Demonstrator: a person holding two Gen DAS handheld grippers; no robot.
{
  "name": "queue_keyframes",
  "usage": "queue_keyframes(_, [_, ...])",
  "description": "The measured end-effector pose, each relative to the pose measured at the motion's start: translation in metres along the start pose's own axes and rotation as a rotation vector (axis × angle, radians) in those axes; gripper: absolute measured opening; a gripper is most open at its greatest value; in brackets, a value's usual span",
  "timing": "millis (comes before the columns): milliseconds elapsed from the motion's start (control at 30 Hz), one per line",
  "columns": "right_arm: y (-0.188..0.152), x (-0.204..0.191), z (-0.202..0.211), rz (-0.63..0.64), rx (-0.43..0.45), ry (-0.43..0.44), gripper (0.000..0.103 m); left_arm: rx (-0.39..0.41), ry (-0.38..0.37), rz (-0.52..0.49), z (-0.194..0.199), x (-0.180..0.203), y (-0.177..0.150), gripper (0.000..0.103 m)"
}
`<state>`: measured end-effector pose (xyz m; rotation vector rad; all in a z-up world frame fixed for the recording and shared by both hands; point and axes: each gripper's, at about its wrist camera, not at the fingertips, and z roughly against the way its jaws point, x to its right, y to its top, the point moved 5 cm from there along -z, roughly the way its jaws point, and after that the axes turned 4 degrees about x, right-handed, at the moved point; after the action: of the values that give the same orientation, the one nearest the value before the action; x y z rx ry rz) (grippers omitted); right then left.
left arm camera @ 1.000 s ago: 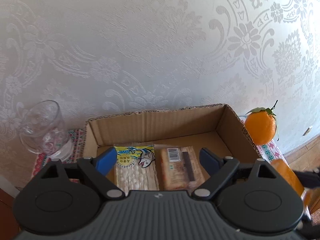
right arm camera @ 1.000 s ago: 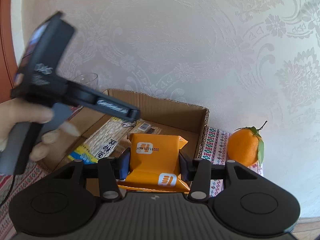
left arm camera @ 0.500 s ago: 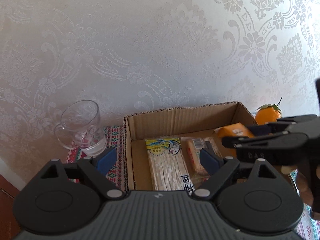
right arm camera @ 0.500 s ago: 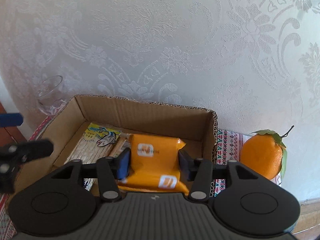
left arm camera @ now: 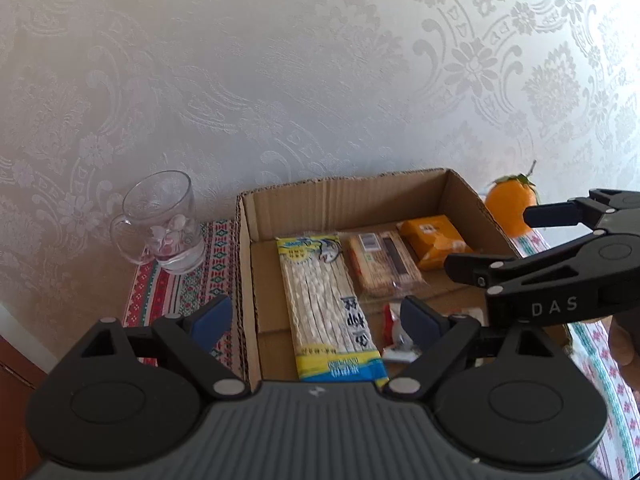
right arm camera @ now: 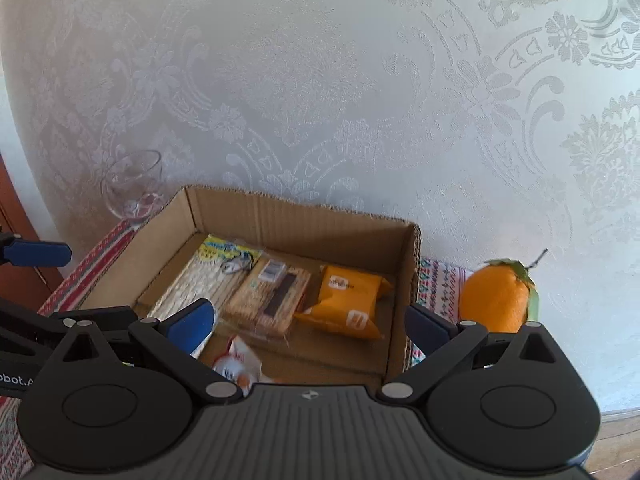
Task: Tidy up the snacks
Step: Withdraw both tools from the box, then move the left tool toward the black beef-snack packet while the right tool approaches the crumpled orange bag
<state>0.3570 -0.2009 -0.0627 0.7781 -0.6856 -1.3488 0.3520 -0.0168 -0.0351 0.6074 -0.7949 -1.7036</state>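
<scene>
An open cardboard box (left arm camera: 344,204) (right arm camera: 296,220) stands against the wall. Inside lie a long yellow-and-white noodle pack (left arm camera: 328,304) (right arm camera: 200,284), a brown biscuit pack (left arm camera: 380,264) (right arm camera: 272,296), an orange snack pack (left arm camera: 434,238) (right arm camera: 348,300) at the right side, and a small red-and-white wrapper (left arm camera: 394,336) (right arm camera: 236,364) near the front. My left gripper (left arm camera: 316,316) is open and empty above the box's front left. My right gripper (right arm camera: 308,320) is open and empty just behind the orange pack; it also shows in the left wrist view (left arm camera: 504,240).
A glass mug (left arm camera: 164,220) (right arm camera: 132,188) stands left of the box on a patterned cloth (left arm camera: 180,288). An orange fruit with a leaf (left arm camera: 512,200) (right arm camera: 496,300) sits right of the box. The papered wall is close behind.
My right gripper has opened and let the orange pack drop into the box's right side, then drawn back. My left gripper has pulled back and up, showing more of the box.
</scene>
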Motion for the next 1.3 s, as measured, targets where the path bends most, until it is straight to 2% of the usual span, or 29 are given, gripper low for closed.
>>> queue_keyframes(300, [-0.025,-0.009,0.051,0.04,0.026,-0.009,0.103,0.018,-0.001,-0.026,0.043,0.013,-0.017,0.092])
queue_keyframes(400, [-0.038,-0.013,0.069,0.052,0.041,0.008,0.103,0.057,0.004,-0.06,0.061,0.022,-0.03,0.095])
queue_keyframes(500, [-0.055,-0.017,0.082,0.06,0.04,0.022,0.103,0.063,0.012,-0.053,0.072,0.028,-0.045,0.095])
queue_keyframes(700, [-0.092,-0.022,0.1,0.04,0.049,0.01,0.103,0.068,-0.02,0.069,0.09,0.022,-0.074,0.095])
queue_keyframes(833, [-0.121,-0.029,0.105,0.024,0.044,0.031,0.103,0.061,-0.028,0.124,0.099,0.016,-0.096,0.095])
queue_keyframes(967, [-0.14,-0.037,0.105,0.033,0.038,0.041,0.103,0.036,-0.01,0.134,0.099,0.013,-0.115,0.095])
queue_keyframes(1133, [-0.15,-0.046,0.097,0.063,0.021,0.047,0.103,0.011,0.009,0.114,0.096,0.011,-0.132,0.095])
queue_keyframes(1300, [-0.155,-0.052,0.078,0.079,-0.015,0.046,0.103,-0.021,-0.006,0.125,0.09,0.009,-0.139,0.095])
